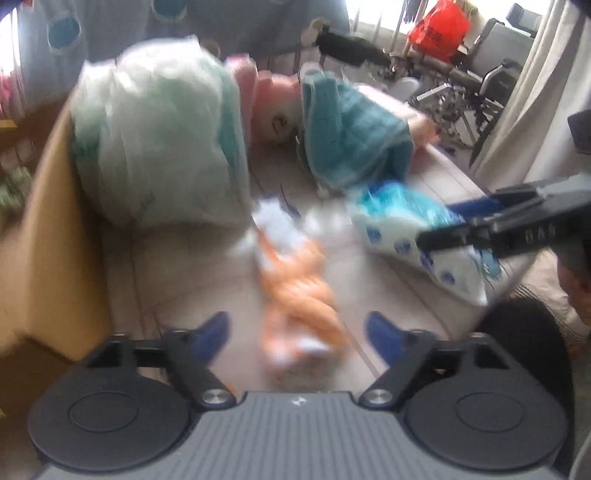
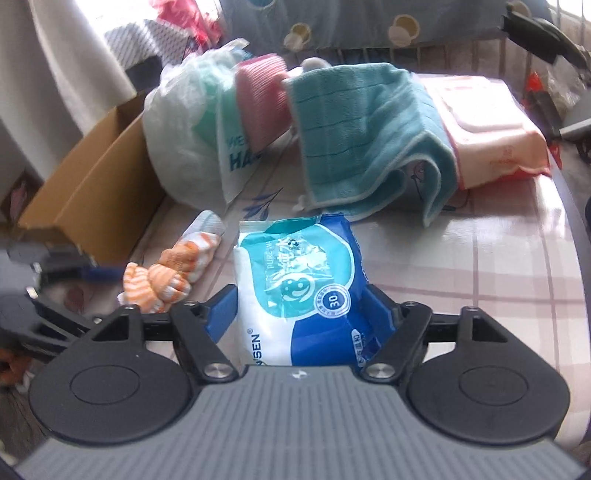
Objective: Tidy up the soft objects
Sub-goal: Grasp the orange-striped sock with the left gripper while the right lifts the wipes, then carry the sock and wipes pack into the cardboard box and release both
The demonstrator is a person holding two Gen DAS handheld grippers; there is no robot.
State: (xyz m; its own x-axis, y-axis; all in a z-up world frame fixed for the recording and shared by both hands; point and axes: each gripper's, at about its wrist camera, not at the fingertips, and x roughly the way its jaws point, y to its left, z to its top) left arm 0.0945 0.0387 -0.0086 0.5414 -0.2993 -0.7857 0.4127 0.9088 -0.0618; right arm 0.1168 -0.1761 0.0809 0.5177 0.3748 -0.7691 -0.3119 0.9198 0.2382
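Orange-and-white striped socks (image 1: pixel 299 299) lie bunched on the checked table cover (image 2: pixel 480 258). My left gripper (image 1: pixel 299 328) stands open around them, and its blue pads touch nothing. The left wrist view is blurred. A blue and white pack of wet wipes (image 2: pixel 303 288) lies flat between the fingers of my right gripper (image 2: pixel 301 314), which is open with its pads close beside the pack's sides. The socks (image 2: pixel 166 273) sit just left of the pack. In the left wrist view the right gripper (image 1: pixel 439 221) reaches in from the right over the pack (image 1: pixel 399 229).
Behind stand a stuffed white plastic bag (image 2: pixel 184 129), a pink cloth (image 2: pixel 262 99), a draped teal towel (image 2: pixel 369 129) and a pink wipes pack (image 2: pixel 491 129). An open cardboard box (image 2: pixel 85 192) borders the left side. A red bag (image 1: pixel 439 29) and metal frames stand far back.
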